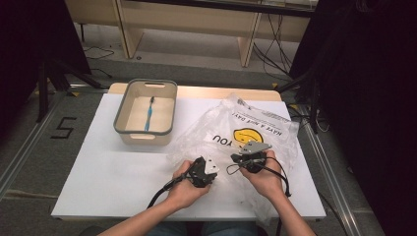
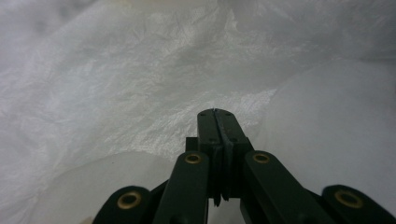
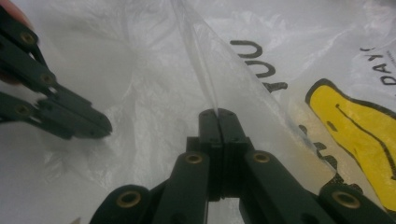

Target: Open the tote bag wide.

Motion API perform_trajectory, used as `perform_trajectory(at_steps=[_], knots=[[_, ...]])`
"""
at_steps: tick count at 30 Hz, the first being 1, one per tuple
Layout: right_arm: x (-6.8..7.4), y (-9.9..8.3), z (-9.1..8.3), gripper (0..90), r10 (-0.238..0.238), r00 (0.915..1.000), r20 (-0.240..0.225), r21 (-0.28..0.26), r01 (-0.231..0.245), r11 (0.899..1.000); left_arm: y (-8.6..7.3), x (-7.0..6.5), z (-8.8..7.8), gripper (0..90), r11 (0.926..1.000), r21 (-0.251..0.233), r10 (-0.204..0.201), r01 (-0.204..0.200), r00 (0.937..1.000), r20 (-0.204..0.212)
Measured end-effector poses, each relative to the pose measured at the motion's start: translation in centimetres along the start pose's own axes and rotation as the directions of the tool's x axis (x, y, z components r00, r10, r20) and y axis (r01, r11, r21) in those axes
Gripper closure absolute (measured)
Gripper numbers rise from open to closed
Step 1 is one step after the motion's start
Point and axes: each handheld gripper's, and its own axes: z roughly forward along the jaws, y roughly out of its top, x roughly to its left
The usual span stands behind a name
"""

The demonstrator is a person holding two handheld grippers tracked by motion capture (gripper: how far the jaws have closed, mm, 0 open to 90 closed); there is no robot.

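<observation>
A thin clear plastic bag [image 1: 255, 120] printed with a yellow smiley face [image 1: 246, 135] lies crumpled on the right half of the white table [image 1: 108, 167]. My right gripper [image 1: 236, 158] is shut on a raised fold of the bag [image 3: 205, 70], which stands up from its tips [image 3: 217, 114]. My left gripper [image 1: 214, 173] sits just left of it, jaws pressed together [image 2: 215, 114] with a sliver of the bag's film [image 2: 140, 70] pinched at the tips. In the right gripper view the left gripper [image 3: 100, 127] reaches in from the left, with wrinkles spreading from its tips.
A beige bin with a grey rim [image 1: 118, 123] stands at the back left of the table with a blue toothbrush [image 1: 148, 113] lying in it. Bare table surface lies in front of the bin. Dark stands and cables surround the table.
</observation>
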Motion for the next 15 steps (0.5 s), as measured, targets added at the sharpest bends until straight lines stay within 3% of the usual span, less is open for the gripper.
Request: perform_trajectory(at_steps=[7, 15], knots=[[-0.5, 1.6, -1.5, 90.0, -0.007, 0.9972, 0.075, -0.082, 0.013, 0.997, 0.1, -0.3, 0.4, 89.0, 0.9998, 0.010, 0.019, -0.019, 0.9997, -0.012], [-1.3, 3.6, -3.3, 90.0, -0.001, 0.9859, 0.167, -0.190, 0.034, 0.981, 0.0, -0.6, 0.4, 88.8, 0.9978, 0.014, 0.065, -0.064, 0.9974, -0.033]])
